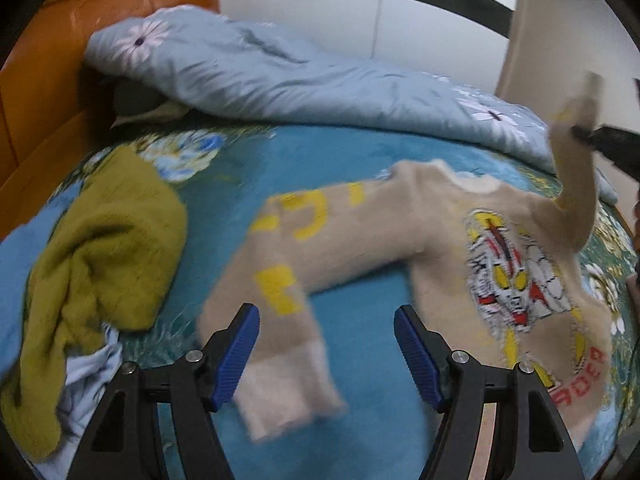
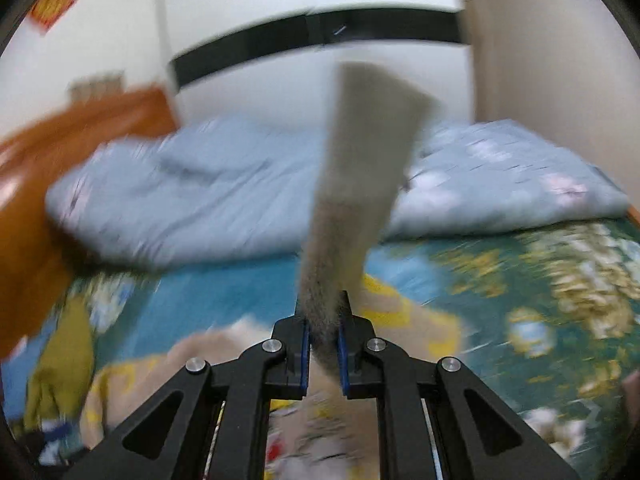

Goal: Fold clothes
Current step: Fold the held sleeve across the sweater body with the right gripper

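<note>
A beige sweater (image 1: 372, 248) with yellow letters and a cartoon print lies face up on the blue floral bedsheet (image 1: 352, 152). My left gripper (image 1: 326, 344) is open and empty, just above the sweater's near sleeve and its pale cuff (image 1: 280, 392). My right gripper (image 2: 323, 338) is shut on the sweater's other sleeve (image 2: 360, 184) and holds it up in the air; it also shows at the right edge of the left wrist view (image 1: 580, 136). The right wrist view is blurred by motion.
An olive green garment (image 1: 100, 256) lies crumpled at the left over a light blue cloth (image 1: 84, 376). A pale blue floral duvet (image 1: 280, 76) is heaped across the far side. An orange wooden headboard (image 1: 44, 64) stands at the left.
</note>
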The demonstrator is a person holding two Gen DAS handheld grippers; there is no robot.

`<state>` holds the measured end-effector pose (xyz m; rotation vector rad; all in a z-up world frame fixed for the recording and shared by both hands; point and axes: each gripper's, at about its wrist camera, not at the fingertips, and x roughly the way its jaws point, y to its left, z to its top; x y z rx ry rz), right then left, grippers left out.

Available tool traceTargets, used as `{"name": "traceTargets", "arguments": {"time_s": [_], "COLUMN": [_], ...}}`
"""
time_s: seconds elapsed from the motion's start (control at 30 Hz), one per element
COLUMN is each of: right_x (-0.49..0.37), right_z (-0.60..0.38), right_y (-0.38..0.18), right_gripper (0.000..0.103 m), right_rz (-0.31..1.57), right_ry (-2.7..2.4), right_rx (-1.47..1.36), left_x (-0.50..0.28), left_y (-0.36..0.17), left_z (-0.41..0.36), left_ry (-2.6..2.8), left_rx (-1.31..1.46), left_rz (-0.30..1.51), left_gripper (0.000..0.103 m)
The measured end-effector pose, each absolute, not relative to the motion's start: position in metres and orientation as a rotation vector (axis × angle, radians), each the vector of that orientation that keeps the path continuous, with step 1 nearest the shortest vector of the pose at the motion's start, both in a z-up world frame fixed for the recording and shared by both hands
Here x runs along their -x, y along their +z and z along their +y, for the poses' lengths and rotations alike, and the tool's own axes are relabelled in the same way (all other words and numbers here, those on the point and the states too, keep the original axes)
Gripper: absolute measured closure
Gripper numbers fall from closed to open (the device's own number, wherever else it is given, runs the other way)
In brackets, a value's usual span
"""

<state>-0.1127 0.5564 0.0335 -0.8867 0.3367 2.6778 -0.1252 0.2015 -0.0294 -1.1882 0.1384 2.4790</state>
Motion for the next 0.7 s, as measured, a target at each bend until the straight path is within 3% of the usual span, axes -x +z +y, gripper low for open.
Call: {"name": "traceTargets", "arguments": {"time_s": [0.13,0.27,0.33,0.4,0.43,0.7], "right_x": [0.162,0.168,0.162,0.156,0.147,0.059], "right_z": [0.495,0.472,0.473,0.475,0.473,0.477], "right_y": [-0.046,-0.094,-0.094,-0.086,-0.082,-0.06], "right_gripper": [0.092,0.089,0.084,0.058,0.054,0.048], "right_rz": [0.203,0.131,0.165,0.228,0.255,0.395], "right_ry": [2.654,2.588,2.596,2.631,2.664,2.731], "right_rx": [1.22,1.36,1.355,1.378,1.374,1.28], "left_x": [0.126,0.121,0.12,0.12,0.12,0.122], "left_y": [-0.038,-0.038,-0.039,-0.042,-0.045,-0.066], "left_z": [0.188,0.173,0.168,0.164,0.163,0.191], "left_ry": [2.465,2.468,2.474,2.472,2.465,2.432], "left_rx": [1.252,1.278,1.283,1.293,1.301,1.341], "left_rz": [0.16,0.198,0.206,0.19,0.176,0.255], "left_gripper": [0.03,0.03,0.03,0.03,0.03,0.029]}}
